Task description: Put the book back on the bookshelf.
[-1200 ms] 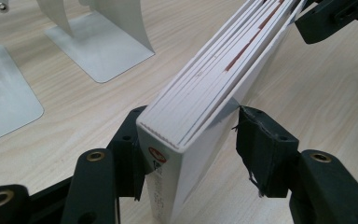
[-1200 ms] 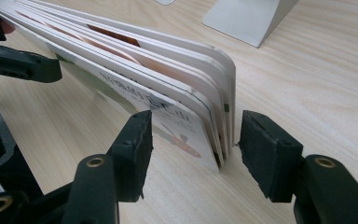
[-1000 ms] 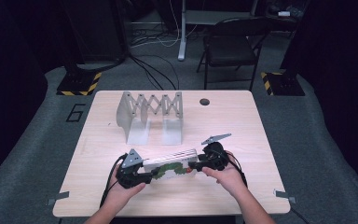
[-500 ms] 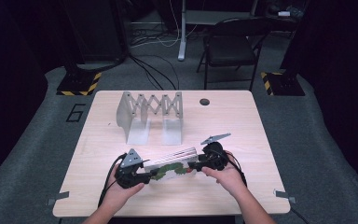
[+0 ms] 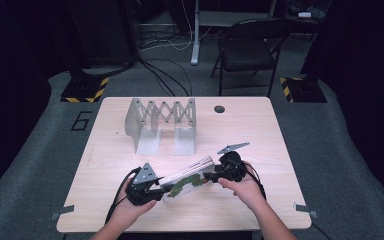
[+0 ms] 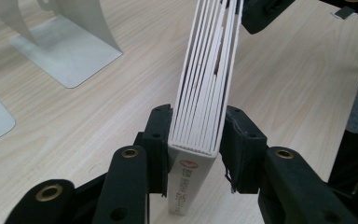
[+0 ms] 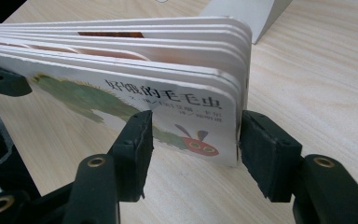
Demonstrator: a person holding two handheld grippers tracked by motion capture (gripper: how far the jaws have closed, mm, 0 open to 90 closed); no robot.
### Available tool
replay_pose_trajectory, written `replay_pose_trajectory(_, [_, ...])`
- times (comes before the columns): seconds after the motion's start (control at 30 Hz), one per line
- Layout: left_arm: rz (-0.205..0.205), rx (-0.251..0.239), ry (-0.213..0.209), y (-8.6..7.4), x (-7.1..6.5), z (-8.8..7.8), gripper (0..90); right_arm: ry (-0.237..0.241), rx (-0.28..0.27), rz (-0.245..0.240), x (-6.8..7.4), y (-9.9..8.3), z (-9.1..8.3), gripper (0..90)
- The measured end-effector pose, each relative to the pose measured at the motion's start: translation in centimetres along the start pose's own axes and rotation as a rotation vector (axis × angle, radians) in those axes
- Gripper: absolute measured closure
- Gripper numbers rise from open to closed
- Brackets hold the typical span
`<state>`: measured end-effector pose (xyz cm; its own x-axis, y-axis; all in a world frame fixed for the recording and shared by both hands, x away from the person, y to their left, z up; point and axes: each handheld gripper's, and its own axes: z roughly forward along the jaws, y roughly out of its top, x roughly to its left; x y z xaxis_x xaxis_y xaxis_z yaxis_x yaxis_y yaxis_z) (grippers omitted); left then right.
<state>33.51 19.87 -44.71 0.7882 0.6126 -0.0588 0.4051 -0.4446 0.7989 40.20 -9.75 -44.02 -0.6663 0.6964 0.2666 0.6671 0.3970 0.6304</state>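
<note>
Left gripper (image 5: 156, 187) in your hand at about 7 o'clock on the desk (image 5: 260, 120): its jaws have just been closing and now clamp the spine end of the board book (image 5: 187, 177). In the left gripper view both pads press the covers of the book (image 6: 204, 93), page edges up, spine label between the jaws. Right gripper (image 5: 215, 176) at roughly 5 o'clock grasps the book's other end; in the right gripper view one pad sits on the front cover, over the green caterpillar picture, and the other pad is against the back, at the rounded corner of the book (image 7: 135, 88).

Book spans between your two grippers, near the front edge of the desk, at 6 o'clock from the desk's centre, its right end a bit farther from you than its left. Whether its lower edge touches the desk, can't tell.

White expandable book rack (image 5: 161, 122) stands at 11 o'clock, well apart from the book. Small dark round grommet (image 5: 219, 108) at 12 o'clock near the far edge.
</note>
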Motion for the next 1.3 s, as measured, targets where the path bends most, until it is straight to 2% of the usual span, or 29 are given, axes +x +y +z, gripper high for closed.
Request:
replay_pose_trajectory(0.23, [0.033,0.011,-0.018,0.2,-0.7,0.0,72.3,-0.008,0.000,0.005,-0.3,-0.1,0.0,44.3])
replay_pose_trajectory(0.43, [0.046,0.020,-0.033,0.3,-1.0,0.1,72.7,-0.006,-0.002,0.016,-0.4,-0.1,0.1,44.3])
replay_pose_trajectory(0.83, [0.029,0.039,-0.006,1.7,-1.5,0.6,68.6,-0.013,0.005,0.019,-0.5,-0.2,0.2,44.3])
replay_pose_trajectory(0.93, [0.024,0.048,-0.011,1.9,-1.5,0.9,68.2,-0.013,-0.003,0.017,-0.7,-0.2,0.2,44.3])
replay_pose_trajectory(0.97, [0.018,0.051,-0.010,2.0,-1.5,1.0,68.1,-0.013,0.000,0.030,-0.7,-0.2,0.1,44.3])
replay_pose_trajectory(1.0, [0.022,0.059,-0.015,2.1,-1.5,1.0,68.1,-0.017,0.000,0.021,-0.8,-0.3,0.2,44.3])
replay_pose_trajectory(1.07, [0.027,0.070,-0.015,2.3,-1.4,1.2,68.2,-0.013,0.007,0.036,-0.8,-0.3,0.2,44.3])
replay_pose_trajectory(1.13, [0.010,0.071,-0.028,2.5,-1.4,1.4,68.1,-0.017,0.008,0.031,-0.8,-0.3,0.2,44.2])
replay_pose_trajectory(1.3, [0.004,0.087,-0.036,2.8,-1.3,1.7,68.3,-0.018,0.003,0.034,-0.8,-0.3,0.3,44.1])
